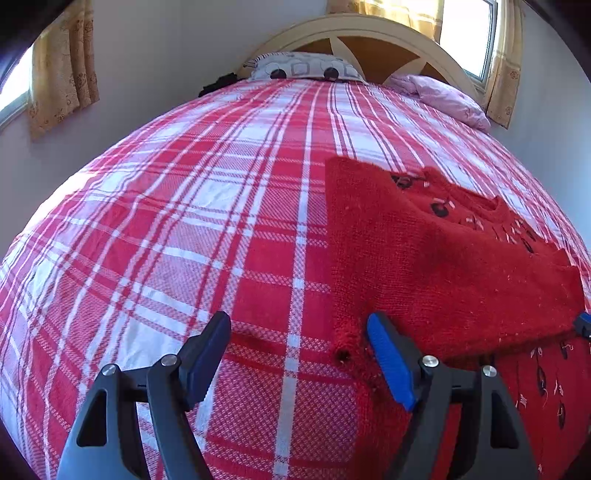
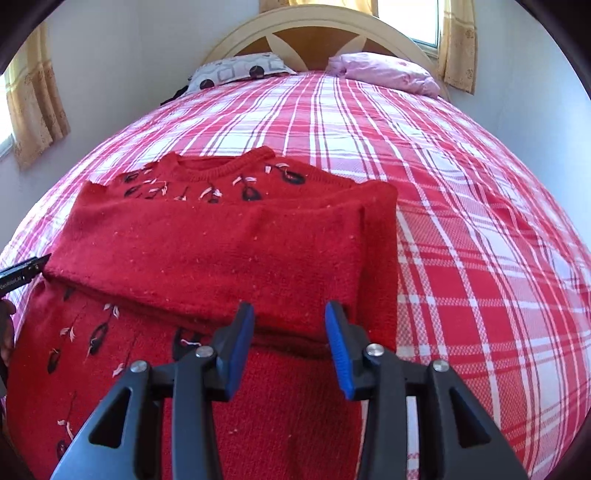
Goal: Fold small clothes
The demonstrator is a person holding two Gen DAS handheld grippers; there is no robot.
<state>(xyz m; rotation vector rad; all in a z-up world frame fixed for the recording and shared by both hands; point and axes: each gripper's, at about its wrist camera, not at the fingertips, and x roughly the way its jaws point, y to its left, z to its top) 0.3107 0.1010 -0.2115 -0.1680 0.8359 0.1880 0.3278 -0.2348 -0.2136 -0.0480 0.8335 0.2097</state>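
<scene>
A small red knit sweater (image 2: 207,251) with black and white embroidery lies on the bed, both sleeves folded across its front. It also shows in the left wrist view (image 1: 436,258) at the right. My left gripper (image 1: 299,332) is open, its right finger over the sweater's left edge, its left finger over the bedspread. My right gripper (image 2: 290,325) is open and empty, just above the sweater's lower right part near the folded sleeve. The tip of the right gripper shows at the far right of the left wrist view (image 1: 583,325).
The bed is covered with a red and white plaid bedspread (image 1: 184,221). A patterned pillow (image 2: 236,70) and a pink pillow (image 2: 388,70) lie against the cream headboard (image 2: 314,26). Walls and curtained windows stand on both sides.
</scene>
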